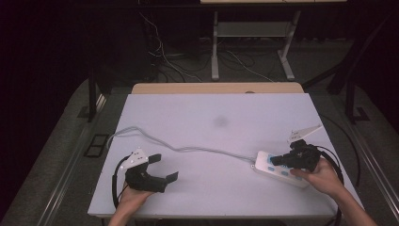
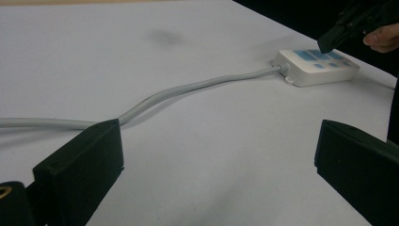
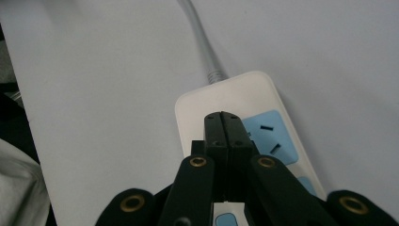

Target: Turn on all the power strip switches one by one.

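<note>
Your left claw (image 1: 163, 167) sits at the near left of the white tabletop (image 1: 216, 122), its jaws spread wide with nothing between them. Your right claw (image 1: 274, 160) has its jaws pressed together, tips over the white power strip (image 1: 277, 170) at the near right. The strip's grey cable (image 1: 188, 149) runs left across the tabletop toward the far left edge.
</note>
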